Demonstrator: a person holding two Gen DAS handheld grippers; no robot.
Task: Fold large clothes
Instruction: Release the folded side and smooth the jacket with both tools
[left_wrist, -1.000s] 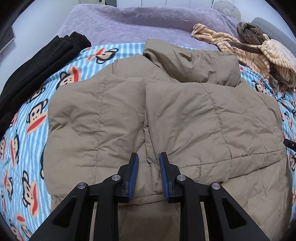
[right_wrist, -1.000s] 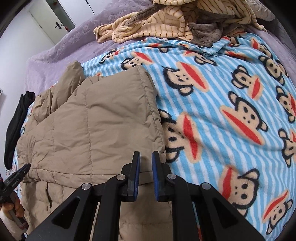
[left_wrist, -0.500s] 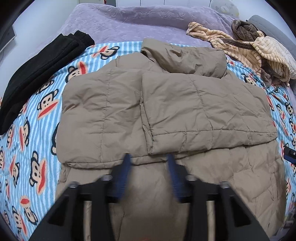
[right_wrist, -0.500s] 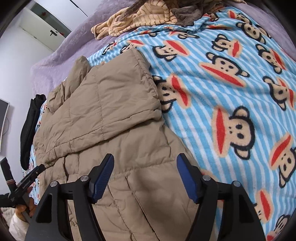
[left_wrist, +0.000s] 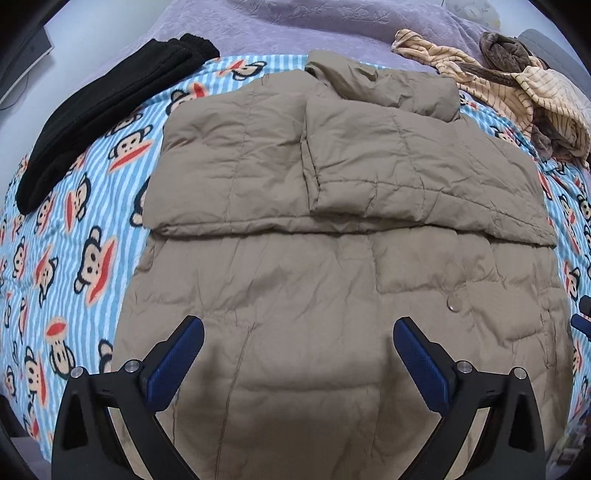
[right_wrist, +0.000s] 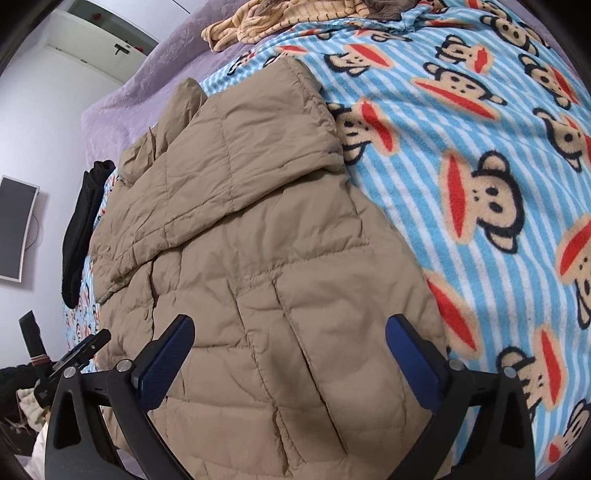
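A large tan quilted jacket (left_wrist: 332, 266) lies flat on a blue striped monkey-print blanket (left_wrist: 74, 229). Both sleeves are folded across its chest, and the collar bunches at the far end. My left gripper (left_wrist: 298, 339) hovers open above the jacket's lower half, nothing between its blue pads. In the right wrist view the same jacket (right_wrist: 258, 258) fills the left and centre. My right gripper (right_wrist: 290, 338) stands open over the hem area near the jacket's right edge, holding nothing. The tip of the right gripper (left_wrist: 581, 317) shows at the left view's right border.
A folded black garment (left_wrist: 110, 99) lies on the blanket's far left. A heap of striped cream and brown clothes (left_wrist: 517, 85) sits at the far right. A purple bedspread (left_wrist: 295, 29) covers the bed beyond. Open blanket (right_wrist: 498, 184) stretches right of the jacket.
Both grippers went from shut to wide open and pulled back toward the jacket's hem. The folded sleeves stay lying across the chest.
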